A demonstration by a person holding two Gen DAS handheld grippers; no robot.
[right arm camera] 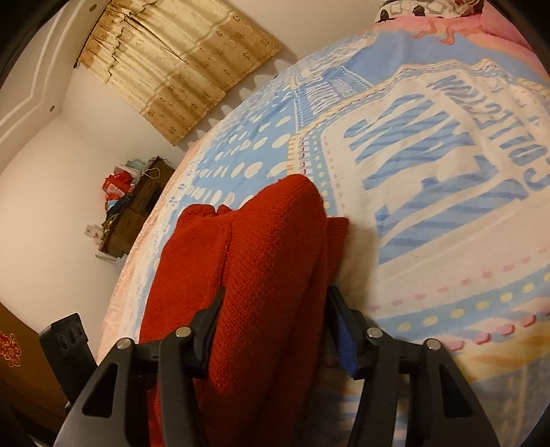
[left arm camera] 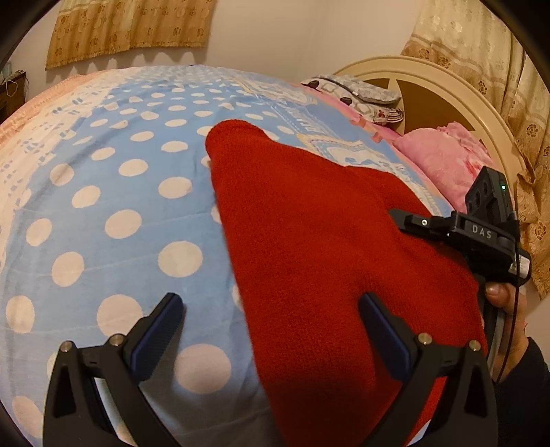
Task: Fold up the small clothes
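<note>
A red knit garment (left arm camera: 309,240) lies on the blue polka-dot blanket (left arm camera: 103,192) of a bed. My left gripper (left arm camera: 271,306) is open just above it; its right finger hangs over the red cloth, its left finger over the blanket. My right gripper (left arm camera: 405,220) shows at the garment's right edge in the left wrist view. In the right wrist view the right gripper (right arm camera: 275,302) has its jaws apart on either side of a raised fold of the red garment (right arm camera: 268,247). Whether the pads press the fold I cannot tell.
A pink pillow (left arm camera: 447,161) and a cream headboard (left arm camera: 447,89) stand at the bed's right end. Gold curtains (left arm camera: 130,31) hang on the wall behind. A dark wooden cabinet (right arm camera: 137,206) with clutter stands beside the bed.
</note>
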